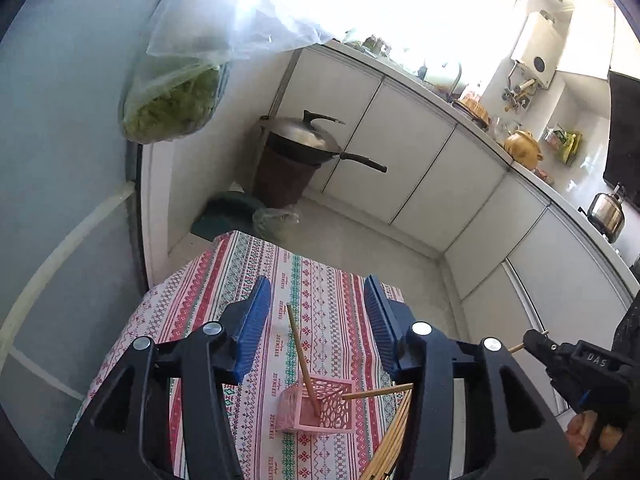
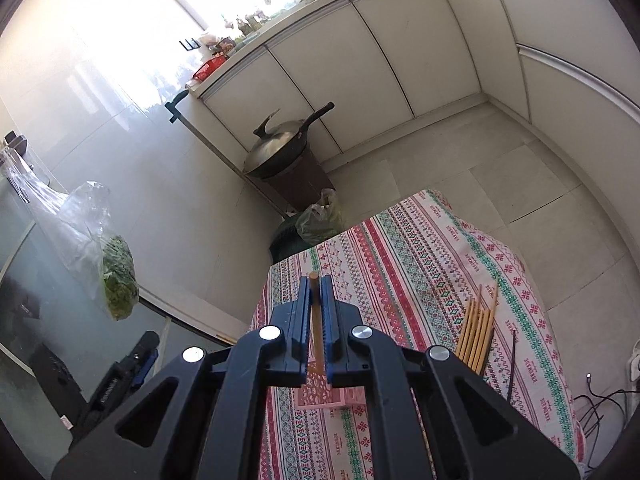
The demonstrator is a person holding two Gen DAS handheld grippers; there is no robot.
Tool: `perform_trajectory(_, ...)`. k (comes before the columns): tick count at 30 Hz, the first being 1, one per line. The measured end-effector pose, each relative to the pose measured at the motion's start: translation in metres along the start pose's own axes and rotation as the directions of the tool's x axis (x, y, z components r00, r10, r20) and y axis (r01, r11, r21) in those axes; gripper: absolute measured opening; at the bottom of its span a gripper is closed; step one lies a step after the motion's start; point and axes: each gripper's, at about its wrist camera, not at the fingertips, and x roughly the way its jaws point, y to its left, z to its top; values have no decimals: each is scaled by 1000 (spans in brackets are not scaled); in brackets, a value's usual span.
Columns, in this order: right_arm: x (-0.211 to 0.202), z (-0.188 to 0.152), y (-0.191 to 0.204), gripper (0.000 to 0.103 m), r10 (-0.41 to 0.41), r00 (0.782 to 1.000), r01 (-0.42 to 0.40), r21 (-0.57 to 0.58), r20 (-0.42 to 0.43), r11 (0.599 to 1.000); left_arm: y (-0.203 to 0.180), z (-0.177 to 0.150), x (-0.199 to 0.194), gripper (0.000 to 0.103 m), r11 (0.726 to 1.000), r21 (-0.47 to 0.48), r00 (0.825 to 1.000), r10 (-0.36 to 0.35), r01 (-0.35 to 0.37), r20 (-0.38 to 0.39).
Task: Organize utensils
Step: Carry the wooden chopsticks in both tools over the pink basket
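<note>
A pink perforated holder (image 1: 330,402) stands on the patterned tablecloth (image 1: 248,280), with one wooden chopstick (image 1: 301,360) upright in it and another (image 1: 378,392) leaning over its rim. My left gripper (image 1: 316,280) hovers above the holder, open, its blue pads clear of the upright stick. A loose bundle of chopsticks (image 1: 394,446) lies to the right, also seen as the bundle (image 2: 480,330) in the right wrist view. My right gripper (image 2: 316,280) is shut on a single chopstick (image 2: 315,308) above the holder (image 2: 320,394). It shows at the right edge as the right gripper (image 1: 534,338).
A lidded wok (image 1: 308,140) sits on a brown bin by the white cabinets (image 1: 400,152). A bag of greens (image 1: 176,100) hangs at the left wall. A green bag (image 2: 320,220) lies on the floor beyond the table's far edge. A black cable (image 2: 513,356) lies near the bundle.
</note>
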Motion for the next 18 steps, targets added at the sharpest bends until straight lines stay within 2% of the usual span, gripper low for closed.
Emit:
perform_trajectory(8, 40, -11, 5, 7, 2, 998, -1, 27, -66, 1000, -2, -5, 9, 46, 1000, 21, 999, -8, 9, -50)
perform_trajectory(12, 45, -12, 0, 14, -4, 998, 8, 65, -63, 998, -12, -12, 9, 46, 998, 55, 998, -19, 22, -56)
perform_trajectory(18, 25, -16, 4, 29, -52, 999, 52, 9, 1, 999, -25, -17, 8, 48, 995, 97, 998, -26, 31, -52)
